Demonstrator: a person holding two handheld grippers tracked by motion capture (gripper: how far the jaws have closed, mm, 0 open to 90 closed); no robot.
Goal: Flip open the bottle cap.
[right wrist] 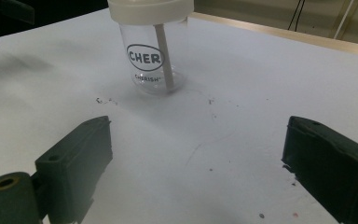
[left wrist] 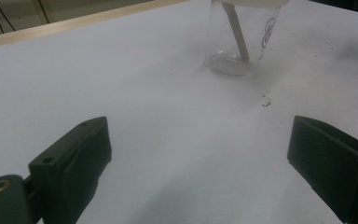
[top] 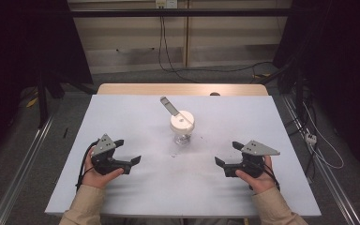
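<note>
Cup [top: 183, 129] is standing upright at the middle of the table [top: 122, 201], clear-walled, with a white lid [top: 182, 120] pressed on top and a flat stick [top: 170, 106] poking up through the lid and leaning away toward the far left. In the right gripper view the cup [right wrist: 152, 60] is showing its printed side, and the stick [right wrist: 164, 56] is running slantwise down inside to the base.

Left gripper [top: 127, 152] is hovering near-left of the cup, well apart from it, jaws spread and nothing between them. Right gripper [top: 227, 154] is hovering near-right of the cup, likewise well apart, jaws spread and empty. Both are pointing inward toward the cup.

The step in hand is looking like an approach from both sides. Doing it well probably means one gripper closing on the cup's wall below the lid to steady it, since a light, top-heavy cup is likely tipping easily when nudged. The other gripper is better going for the stick or the lid's edge, squarely and from above, avoiding a sideways push. Dark specks [top: 173, 154] are lying on the table just in front of the cup; they are mattering little.
</note>
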